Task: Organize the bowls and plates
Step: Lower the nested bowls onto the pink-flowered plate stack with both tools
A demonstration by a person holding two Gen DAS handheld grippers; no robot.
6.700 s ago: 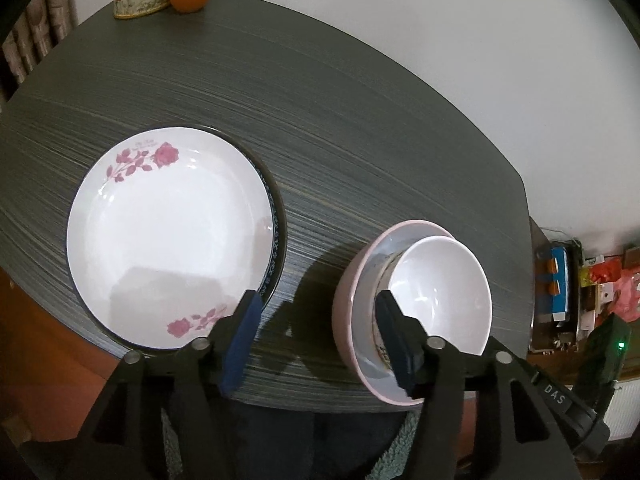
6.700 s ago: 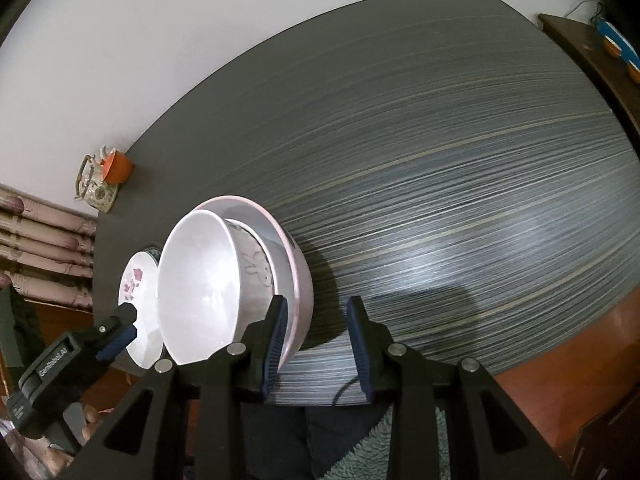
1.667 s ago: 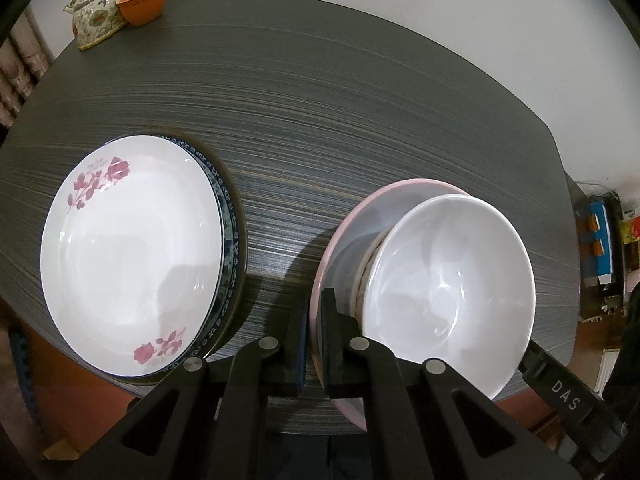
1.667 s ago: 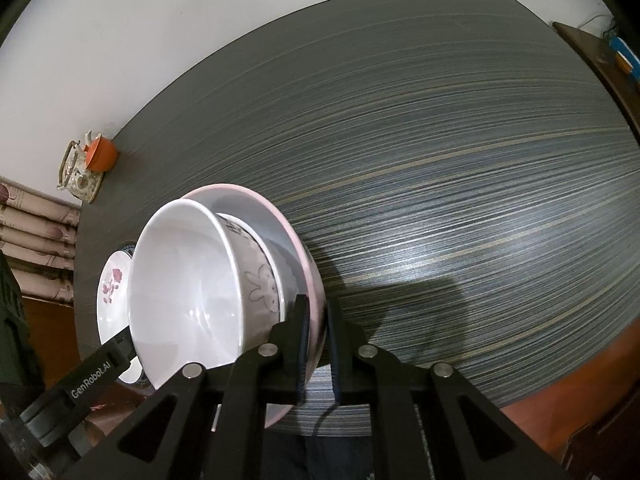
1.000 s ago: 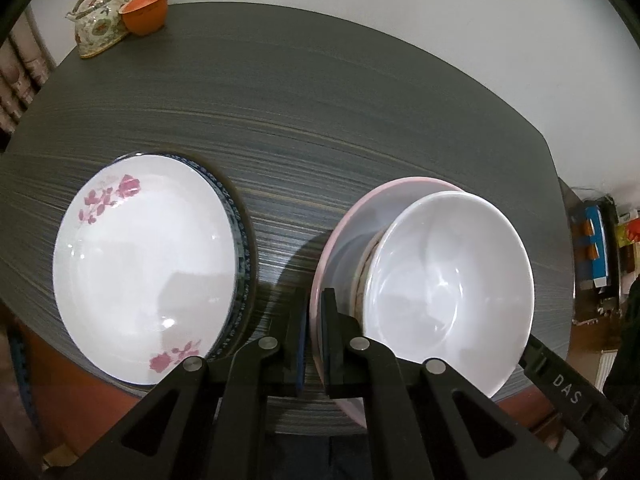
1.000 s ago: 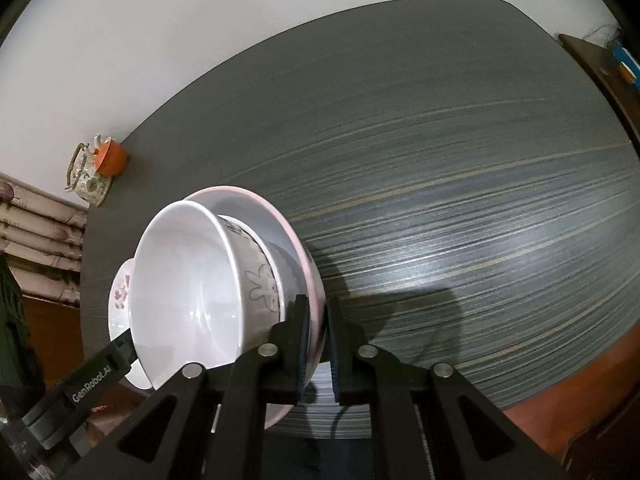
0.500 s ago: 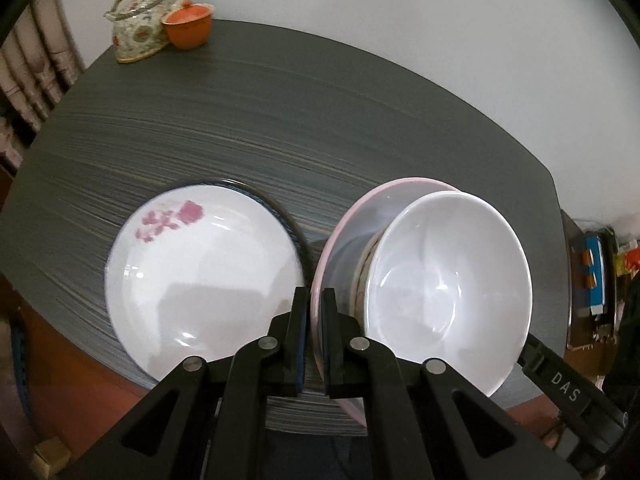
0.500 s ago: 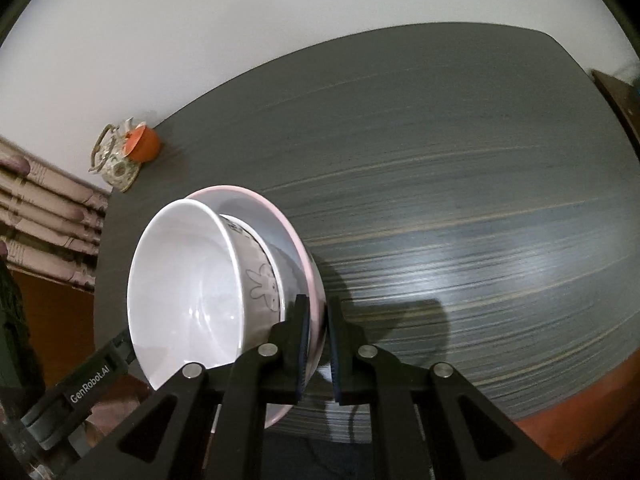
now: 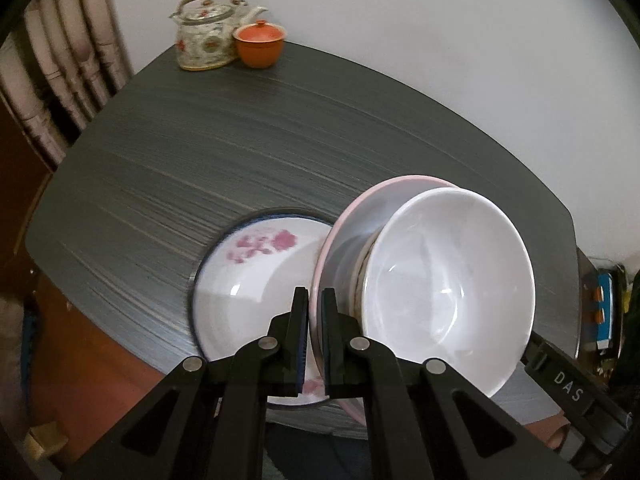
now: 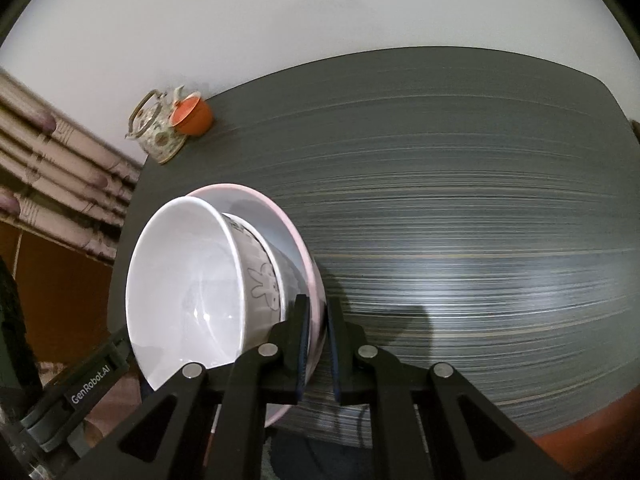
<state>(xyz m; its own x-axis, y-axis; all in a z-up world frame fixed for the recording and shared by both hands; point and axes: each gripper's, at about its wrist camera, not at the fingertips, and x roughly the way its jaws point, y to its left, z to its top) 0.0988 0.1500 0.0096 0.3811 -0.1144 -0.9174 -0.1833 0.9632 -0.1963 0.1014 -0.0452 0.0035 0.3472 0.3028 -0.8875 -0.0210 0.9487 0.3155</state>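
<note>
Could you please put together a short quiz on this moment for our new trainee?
1. True or false: both grippers are clamped on the rim of the pink bowl.
2. What sits nested inside the pink bowl? A) the orange lidded cup B) a white bowl C) the teapot
3. Fill in: the plate with pink flowers lies on the dark ____.

Key
1. True: the left gripper and the right gripper each pinch the pink rim from opposite sides.
2. B: the white bowl, with a rabbit-patterned bowl between it and the pink one. The teapot and orange lidded cup stand at the far corner.
3. table.
</note>
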